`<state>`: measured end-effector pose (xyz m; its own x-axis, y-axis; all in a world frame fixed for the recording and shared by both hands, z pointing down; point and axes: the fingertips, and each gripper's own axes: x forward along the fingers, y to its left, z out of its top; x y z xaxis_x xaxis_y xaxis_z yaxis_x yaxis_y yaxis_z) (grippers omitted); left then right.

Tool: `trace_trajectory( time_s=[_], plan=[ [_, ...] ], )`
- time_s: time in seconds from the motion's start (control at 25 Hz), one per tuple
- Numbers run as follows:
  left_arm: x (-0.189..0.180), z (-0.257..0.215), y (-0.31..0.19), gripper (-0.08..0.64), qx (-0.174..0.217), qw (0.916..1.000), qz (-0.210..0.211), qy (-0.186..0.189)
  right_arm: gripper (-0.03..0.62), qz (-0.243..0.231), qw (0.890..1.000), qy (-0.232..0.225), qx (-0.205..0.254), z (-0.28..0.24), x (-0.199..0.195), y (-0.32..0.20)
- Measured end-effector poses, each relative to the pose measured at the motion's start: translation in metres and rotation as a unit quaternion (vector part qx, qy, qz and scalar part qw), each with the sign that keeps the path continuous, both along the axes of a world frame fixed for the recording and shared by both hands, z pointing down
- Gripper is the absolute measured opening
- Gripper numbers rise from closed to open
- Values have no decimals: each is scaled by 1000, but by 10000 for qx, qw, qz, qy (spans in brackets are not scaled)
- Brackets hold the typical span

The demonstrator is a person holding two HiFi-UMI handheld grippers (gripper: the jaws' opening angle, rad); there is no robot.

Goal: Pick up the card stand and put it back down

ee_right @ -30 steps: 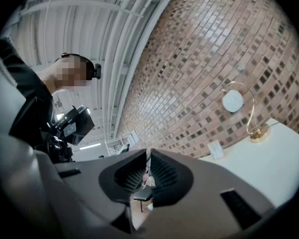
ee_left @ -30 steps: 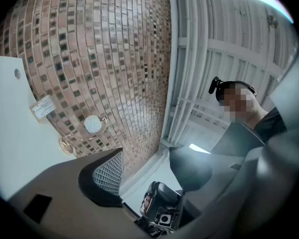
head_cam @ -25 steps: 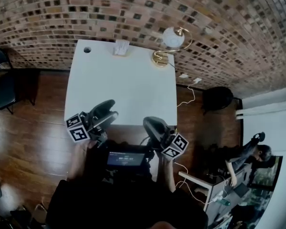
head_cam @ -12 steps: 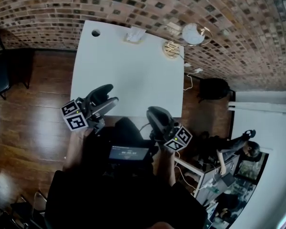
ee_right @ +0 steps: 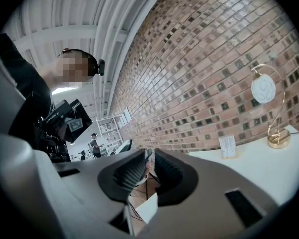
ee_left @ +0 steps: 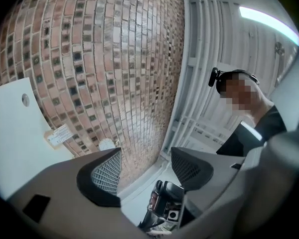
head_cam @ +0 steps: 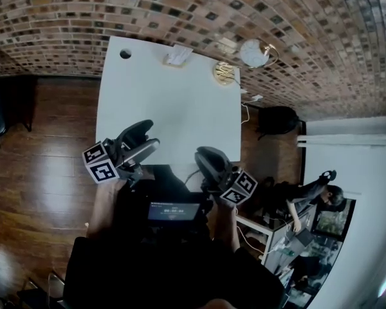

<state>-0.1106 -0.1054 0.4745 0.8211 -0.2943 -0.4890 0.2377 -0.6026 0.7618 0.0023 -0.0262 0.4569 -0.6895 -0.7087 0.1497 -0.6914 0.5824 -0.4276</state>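
Observation:
The card stand [head_cam: 177,55] is a small clear holder with a white card, upright at the far edge of the white table [head_cam: 167,114]. It also shows in the left gripper view [ee_left: 58,135] and the right gripper view [ee_right: 227,147], far from both grippers. My left gripper [head_cam: 148,137] hangs over the table's near left corner, jaws wide open [ee_left: 145,156] with nothing between them. My right gripper [head_cam: 202,156] is at the near edge, tilted up towards the wall. Its jaws [ee_right: 149,158] are opening, a narrow gap apart, and hold nothing.
A gold lamp with a white globe [head_cam: 251,53] stands on its round base [head_cam: 225,73] at the far right corner, right of the card stand. A cable hole [head_cam: 125,54] marks the far left corner. A brick wall backs the table. A dark bag [head_cam: 276,118] lies on the floor at right.
The head view has swung, so the table and lamp sit differently in the picture. Both grippers have stayed at the table's near edge, and the card stand has not moved.

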Motion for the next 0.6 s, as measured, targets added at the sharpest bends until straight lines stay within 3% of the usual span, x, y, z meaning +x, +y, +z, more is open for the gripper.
trace_trajectory(
  time_s=[0.32, 0.6],
  plan=[
    [-23, 9, -7, 298, -150, 9987, -416, 241, 75, 9, 9990, 358, -258, 8, -1, -15],
    [-39, 10, -18, 298, 29, 9978, -667, 59, 78, 48, 9987, 440, -259, 6, 8, -39]
  ],
)
